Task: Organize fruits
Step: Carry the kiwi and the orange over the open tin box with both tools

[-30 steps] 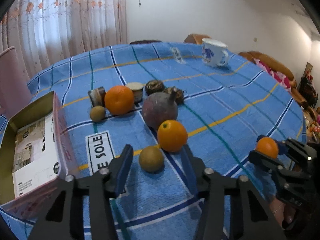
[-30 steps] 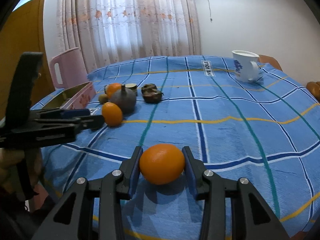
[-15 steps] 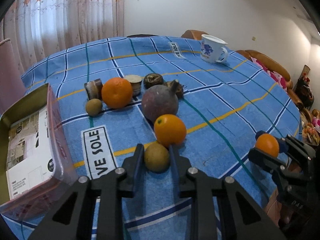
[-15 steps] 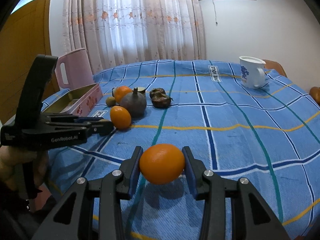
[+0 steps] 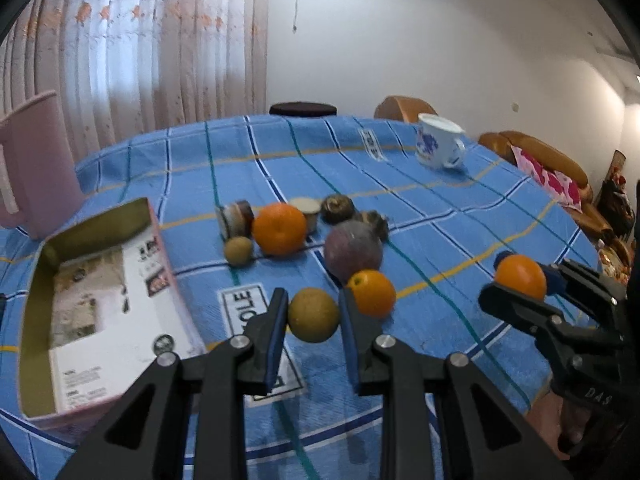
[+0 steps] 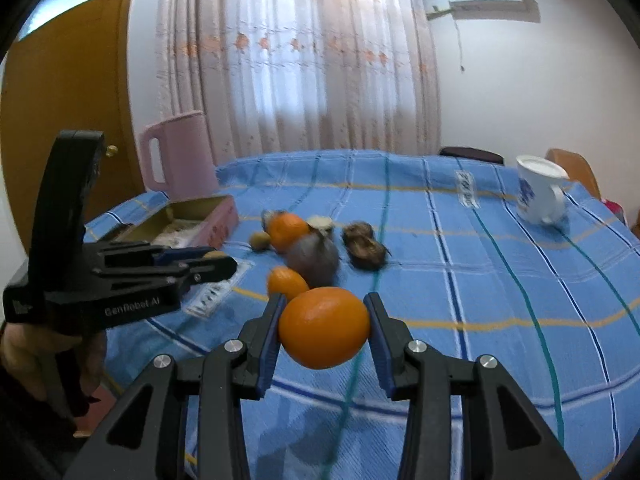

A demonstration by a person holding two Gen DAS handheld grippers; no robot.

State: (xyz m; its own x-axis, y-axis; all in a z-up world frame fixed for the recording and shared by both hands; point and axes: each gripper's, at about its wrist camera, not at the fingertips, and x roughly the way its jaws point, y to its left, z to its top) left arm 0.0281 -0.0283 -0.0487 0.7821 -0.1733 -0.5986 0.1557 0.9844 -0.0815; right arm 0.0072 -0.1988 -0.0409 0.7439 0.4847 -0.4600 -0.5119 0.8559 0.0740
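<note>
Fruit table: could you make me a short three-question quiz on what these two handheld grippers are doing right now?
1. True or false: the left gripper is shut on a brown kiwi.
2. What does the right gripper hold? A) the white mug B) an orange C) the pink jug
3. Fill in: the open box lies to the ___ of the fruit group in the left wrist view.

Key: 1 true. 2 B. 3 left.
</note>
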